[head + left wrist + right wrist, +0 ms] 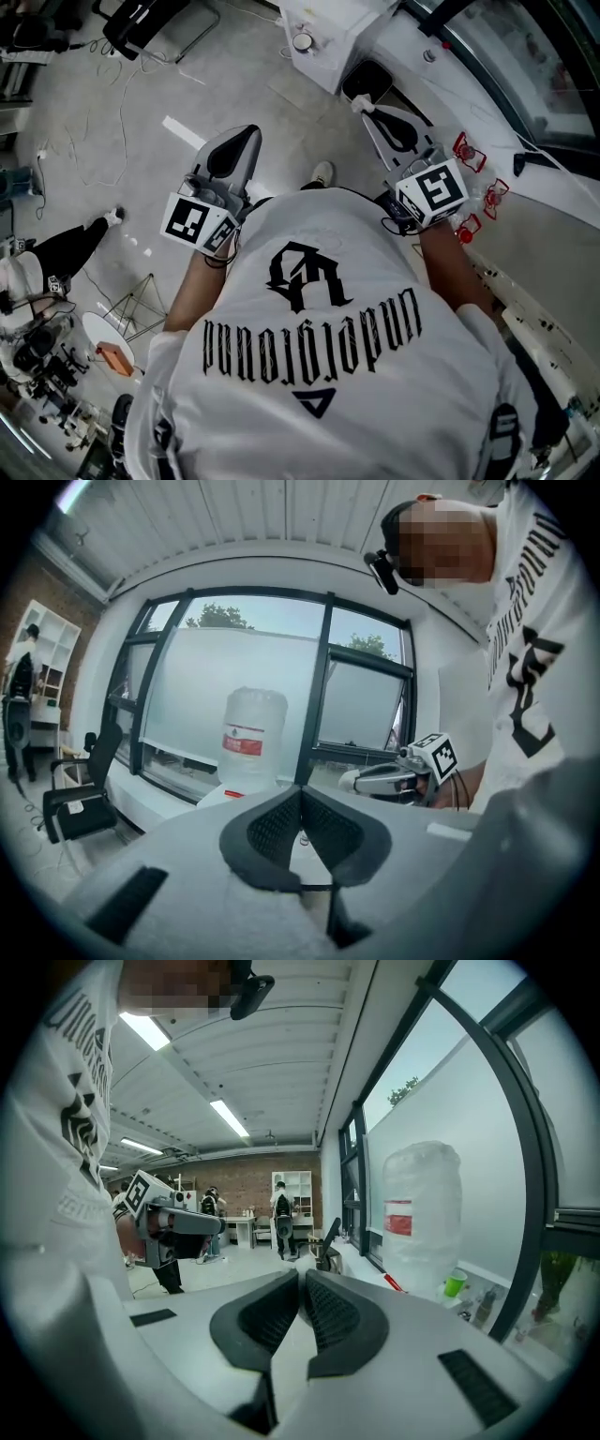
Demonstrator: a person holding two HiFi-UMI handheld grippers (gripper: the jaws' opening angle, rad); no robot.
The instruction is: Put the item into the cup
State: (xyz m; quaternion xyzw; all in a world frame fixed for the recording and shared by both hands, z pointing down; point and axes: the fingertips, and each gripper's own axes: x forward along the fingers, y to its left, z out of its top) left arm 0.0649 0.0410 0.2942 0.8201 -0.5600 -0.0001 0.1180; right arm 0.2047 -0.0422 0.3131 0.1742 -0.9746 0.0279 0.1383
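Since the pads of the left gripper [300, 797] are seen pressed together at their tips with nothing between them, it is judged clenched and empty. The right gripper [302, 1281] is likewise clamped shut on nothing. Both are held out level in front of the person's chest, side by side and apart, and neither is near any work surface.

Beyond the right gripper's jaws, a large water bottle [422, 1208] is seen standing by the window. A small green cup [455, 1283] is set just beside it on the sill. In the head view, small red objects [466, 147] lie on the white counter [553, 234] near the right gripper, but they are too small to be identified. It cannot be told which thing is the item.

The task is judged not yet begun, as nothing has been picked up. For the next move, one gripper would have to be opened, brought down to the item and closed on it. The green cup, if it is the target, would then have to be approached.
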